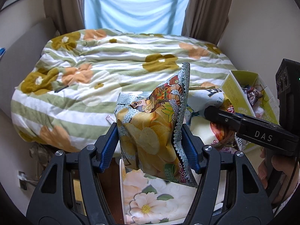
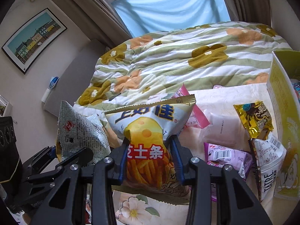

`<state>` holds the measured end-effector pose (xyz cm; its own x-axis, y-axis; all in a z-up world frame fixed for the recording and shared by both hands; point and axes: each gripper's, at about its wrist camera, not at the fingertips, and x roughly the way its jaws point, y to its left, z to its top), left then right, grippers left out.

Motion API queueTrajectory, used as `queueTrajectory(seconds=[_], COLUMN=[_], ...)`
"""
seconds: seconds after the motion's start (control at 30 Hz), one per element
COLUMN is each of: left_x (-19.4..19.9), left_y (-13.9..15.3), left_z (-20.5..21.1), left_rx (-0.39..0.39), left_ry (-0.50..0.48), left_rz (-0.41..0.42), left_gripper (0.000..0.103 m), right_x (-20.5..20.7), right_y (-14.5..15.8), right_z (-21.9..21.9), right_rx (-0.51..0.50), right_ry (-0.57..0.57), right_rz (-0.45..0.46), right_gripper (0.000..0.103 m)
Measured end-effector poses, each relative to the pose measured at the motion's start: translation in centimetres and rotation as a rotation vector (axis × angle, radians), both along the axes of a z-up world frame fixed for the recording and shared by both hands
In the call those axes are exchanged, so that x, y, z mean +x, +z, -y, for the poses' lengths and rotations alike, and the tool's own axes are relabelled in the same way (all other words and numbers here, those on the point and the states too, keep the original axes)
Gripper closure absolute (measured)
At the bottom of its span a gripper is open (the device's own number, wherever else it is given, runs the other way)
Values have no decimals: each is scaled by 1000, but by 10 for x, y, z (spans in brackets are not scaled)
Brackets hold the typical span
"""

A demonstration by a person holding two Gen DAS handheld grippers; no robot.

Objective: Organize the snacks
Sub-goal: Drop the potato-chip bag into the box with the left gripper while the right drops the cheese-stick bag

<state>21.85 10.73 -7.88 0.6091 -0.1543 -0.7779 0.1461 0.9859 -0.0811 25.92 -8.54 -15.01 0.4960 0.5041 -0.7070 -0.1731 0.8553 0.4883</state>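
Note:
My left gripper (image 1: pixel 150 131) is shut on a potato chip bag (image 1: pixel 150 131) with a grey-green patterned top, held upright above the table edge; the bag's back also shows in the right wrist view (image 2: pixel 80 131). My right gripper (image 2: pixel 149 140) is shut on a white and yellow cheese stick bag (image 2: pixel 148 131), held upright; in the left wrist view this bag (image 1: pixel 208 97) and the right gripper (image 1: pixel 211 112) are to the right. A yellow-green cardboard box (image 2: pixel 281 97) with small snacks inside stands at the right, also seen in the left wrist view (image 1: pixel 238 91).
Loose snack packets lie on the floral tablecloth (image 2: pixel 135 206): a gold packet (image 2: pixel 255 118), a white packet (image 2: pixel 221 129), a purple packet (image 2: pixel 228 153), a pink packet (image 2: pixel 193 118) and a white TATRE bag (image 2: pixel 270 165). A bed with a flowered quilt (image 1: pixel 112 71) lies behind.

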Motion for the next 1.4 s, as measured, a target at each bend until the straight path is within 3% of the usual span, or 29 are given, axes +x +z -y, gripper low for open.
queueTrajectory(seconds=[0.3, 0.57, 0.9, 1.13, 1.2, 1.27, 1.3, 1.4], left_x=[2, 6, 0, 0, 0, -6, -8, -13], left_y=[42, 55, 21, -26, -38, -48, -51, -54], left_z=[70, 190, 357, 432, 444, 452, 454, 449], left_rx=[-17, -49, -49, -45, -51, -34, -19, -16], left_ry=[-95, -216, -331, -312, -300, -282, -266, -229], left_rz=[91, 108, 16, -84, -120, -138, -136, -138], left_gripper=[42, 42, 41, 41, 35, 8, 3, 1], right_x=[-36, -62, -82, -87, -87, -86, -86, -83], right_y=[56, 74, 60, 42, 38, 34, 33, 27], right_z=[87, 196, 331, 396, 410, 422, 427, 438], right_rx=[-4, -89, -130, -105, -102, -90, -85, -84], right_ry=[-152, -281, -360, -351, -341, -332, -325, -307], right_rz=[136, 176, 107, 65, 53, 40, 36, 25], right_gripper=[65, 65, 65, 65, 65, 65, 65, 65])
